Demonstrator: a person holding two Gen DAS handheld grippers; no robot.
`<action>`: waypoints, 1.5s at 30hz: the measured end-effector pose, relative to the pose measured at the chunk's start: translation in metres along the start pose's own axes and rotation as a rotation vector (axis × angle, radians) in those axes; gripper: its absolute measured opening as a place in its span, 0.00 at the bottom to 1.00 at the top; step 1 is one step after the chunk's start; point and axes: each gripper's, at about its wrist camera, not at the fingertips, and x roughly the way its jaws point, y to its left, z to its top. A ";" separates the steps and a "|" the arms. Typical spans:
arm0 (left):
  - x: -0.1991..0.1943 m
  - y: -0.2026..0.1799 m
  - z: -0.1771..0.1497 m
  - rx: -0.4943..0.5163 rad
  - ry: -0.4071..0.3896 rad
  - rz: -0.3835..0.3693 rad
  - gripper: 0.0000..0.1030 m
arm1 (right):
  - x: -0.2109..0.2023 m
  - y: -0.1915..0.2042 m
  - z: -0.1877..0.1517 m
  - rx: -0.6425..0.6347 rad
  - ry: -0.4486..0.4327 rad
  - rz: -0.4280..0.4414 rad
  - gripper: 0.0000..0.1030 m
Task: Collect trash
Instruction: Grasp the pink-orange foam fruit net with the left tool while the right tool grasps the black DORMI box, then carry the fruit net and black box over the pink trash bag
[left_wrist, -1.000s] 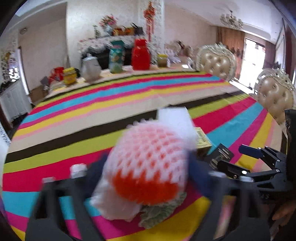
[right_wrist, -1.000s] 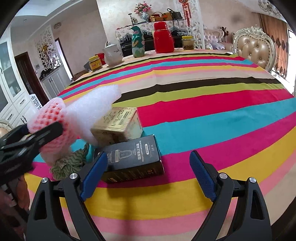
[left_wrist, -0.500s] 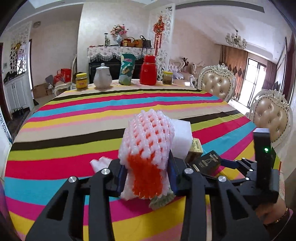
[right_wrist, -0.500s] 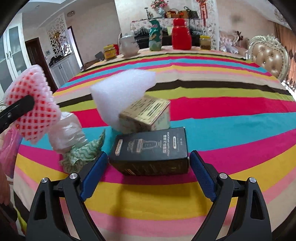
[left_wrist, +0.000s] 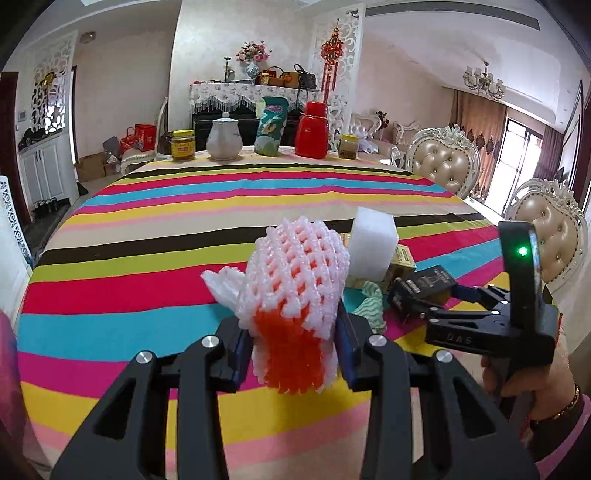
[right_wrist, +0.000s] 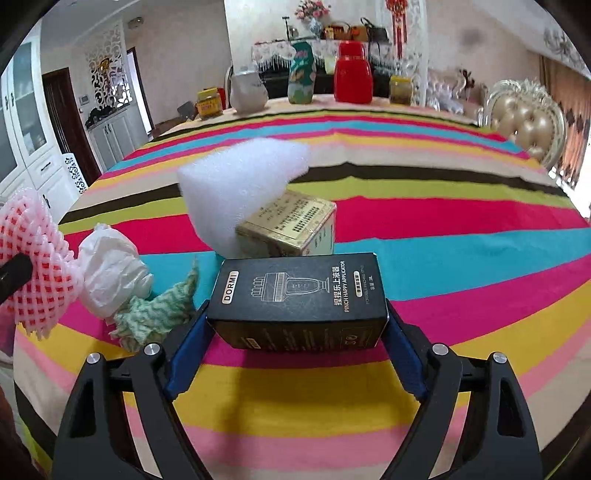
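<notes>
My left gripper (left_wrist: 290, 341) is shut on a pink and orange foam fruit net (left_wrist: 295, 291) and holds it above the striped tablecloth (left_wrist: 147, 266); the net also shows in the right wrist view (right_wrist: 33, 266). My right gripper (right_wrist: 295, 332) has its blue pads against both ends of a black box (right_wrist: 299, 299), also seen in the left wrist view (left_wrist: 424, 288). Behind it lie a gold box (right_wrist: 291, 229) and a white foam block (right_wrist: 240, 188). A crumpled white bag (right_wrist: 110, 273) and a green patterned scrap (right_wrist: 155, 314) lie to its left.
A white teapot (left_wrist: 223, 138), a green vase (left_wrist: 271, 125), a red jug (left_wrist: 312, 129) and two jars stand along the far table edge. Padded chairs (left_wrist: 447, 166) stand at the right side. A person's hand (left_wrist: 517, 376) holds the right gripper.
My left gripper closed on the foam net and lifted it off the pile. My right gripper moved forward and closed its pads on the black box.
</notes>
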 end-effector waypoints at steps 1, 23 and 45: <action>-0.003 0.002 -0.001 -0.003 -0.004 0.003 0.36 | -0.005 0.002 -0.001 -0.005 -0.012 -0.002 0.79; -0.102 0.084 -0.044 -0.100 -0.091 0.147 0.36 | -0.087 0.145 -0.025 -0.267 -0.155 0.114 0.79; -0.195 0.216 -0.078 -0.257 -0.173 0.441 0.36 | -0.084 0.311 -0.021 -0.471 -0.211 0.376 0.79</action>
